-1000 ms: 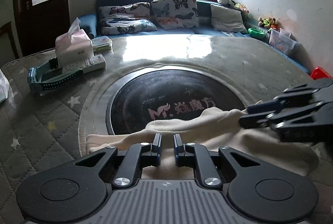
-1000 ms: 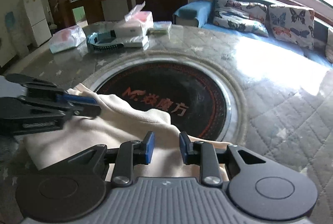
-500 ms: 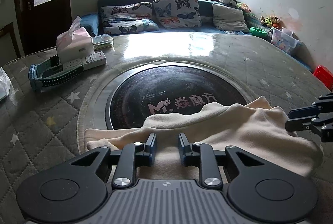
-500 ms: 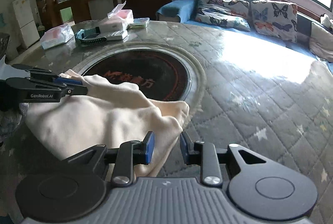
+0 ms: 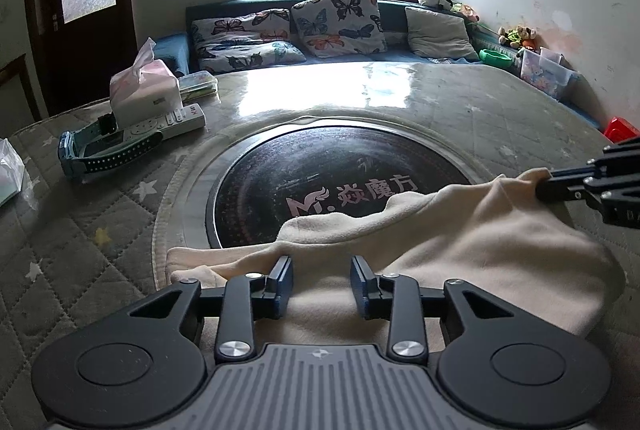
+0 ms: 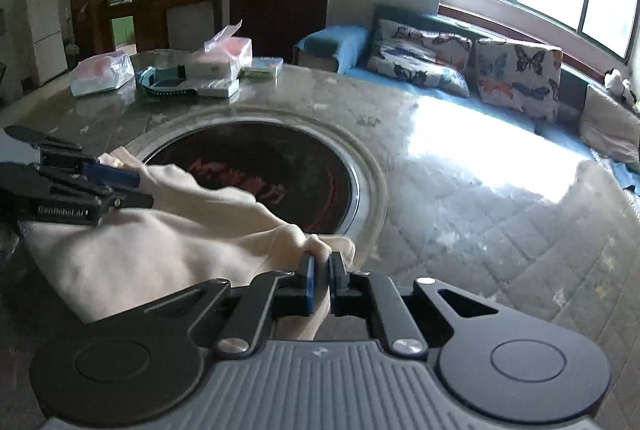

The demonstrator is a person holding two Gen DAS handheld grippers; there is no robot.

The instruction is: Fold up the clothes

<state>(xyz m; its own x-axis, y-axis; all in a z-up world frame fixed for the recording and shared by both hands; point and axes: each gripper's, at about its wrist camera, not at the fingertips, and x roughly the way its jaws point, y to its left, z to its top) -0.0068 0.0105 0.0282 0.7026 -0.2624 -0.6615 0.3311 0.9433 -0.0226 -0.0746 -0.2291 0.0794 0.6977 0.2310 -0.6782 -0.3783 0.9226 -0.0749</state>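
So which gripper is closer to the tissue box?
Left. The left gripper sits on the tissue box's side of the cream garment; the right gripper pinches the garment's opposite corner.

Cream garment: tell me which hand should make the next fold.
Right, probably. The right tool is shut on a corner of the cream garment, ready to carry it over. The left tool has just been opening, its fingers apart above the cloth and gripping nothing.
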